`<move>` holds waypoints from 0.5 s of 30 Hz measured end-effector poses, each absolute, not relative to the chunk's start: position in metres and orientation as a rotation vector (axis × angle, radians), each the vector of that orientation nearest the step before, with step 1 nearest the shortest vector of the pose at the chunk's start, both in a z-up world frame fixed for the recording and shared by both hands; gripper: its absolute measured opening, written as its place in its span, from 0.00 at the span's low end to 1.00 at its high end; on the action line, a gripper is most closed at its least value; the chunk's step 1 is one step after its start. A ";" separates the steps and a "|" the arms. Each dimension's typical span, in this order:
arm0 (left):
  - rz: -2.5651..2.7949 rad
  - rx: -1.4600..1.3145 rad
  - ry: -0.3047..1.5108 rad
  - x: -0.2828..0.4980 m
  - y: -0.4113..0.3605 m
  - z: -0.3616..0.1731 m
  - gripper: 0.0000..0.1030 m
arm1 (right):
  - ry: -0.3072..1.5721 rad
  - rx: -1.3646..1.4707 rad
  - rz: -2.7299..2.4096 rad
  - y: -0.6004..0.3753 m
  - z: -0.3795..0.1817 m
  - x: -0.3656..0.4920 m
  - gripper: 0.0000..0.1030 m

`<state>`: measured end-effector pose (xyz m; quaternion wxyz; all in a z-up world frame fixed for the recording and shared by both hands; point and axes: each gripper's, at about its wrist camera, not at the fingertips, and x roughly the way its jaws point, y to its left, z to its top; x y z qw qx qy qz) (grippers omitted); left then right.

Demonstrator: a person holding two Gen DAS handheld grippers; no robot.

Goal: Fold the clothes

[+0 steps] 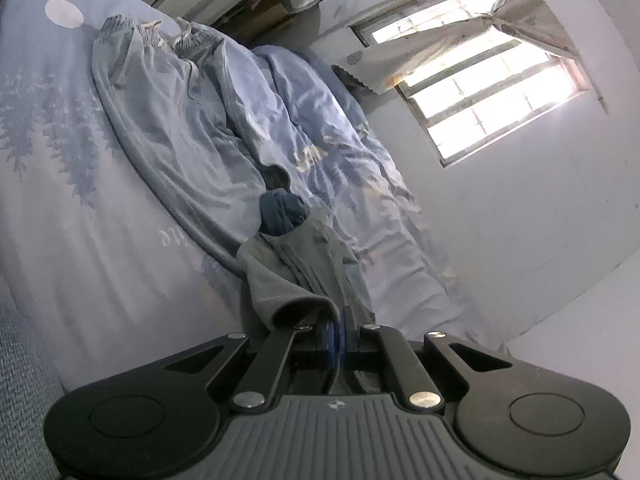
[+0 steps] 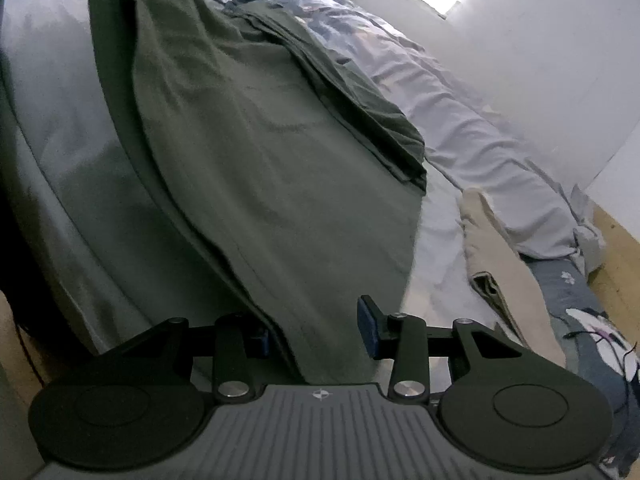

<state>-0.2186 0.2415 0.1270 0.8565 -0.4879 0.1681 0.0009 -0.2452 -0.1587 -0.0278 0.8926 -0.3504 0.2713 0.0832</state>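
Left gripper (image 1: 339, 330) clenched on an edge of the grey garment (image 1: 296, 272), blue pads pressed together with cloth pinched between. Garment stretched away across the bed (image 1: 100, 240), a dark blue lining showing at its far end. Light blue trousers (image 1: 168, 120) spread beyond it, beside a rumpled quilt (image 1: 340, 152) along the wall, under a bright window (image 1: 492, 92).

Right gripper (image 2: 316, 334) released, jaws partly apart, grey cloth (image 2: 248, 152) running between them (pads not pressing on it). Beige folded item (image 2: 496, 264) just right of the garment, on the bed.
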 end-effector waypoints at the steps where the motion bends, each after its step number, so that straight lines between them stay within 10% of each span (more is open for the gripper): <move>1: 0.005 -1.028 0.353 -0.218 0.242 0.126 0.00 | 0.561 -0.739 0.173 -0.160 -0.028 -0.247 0.39; 15: 0.045 -1.093 0.365 -0.226 0.252 0.111 0.00 | 0.509 -0.713 0.184 -0.187 0.003 -0.247 0.03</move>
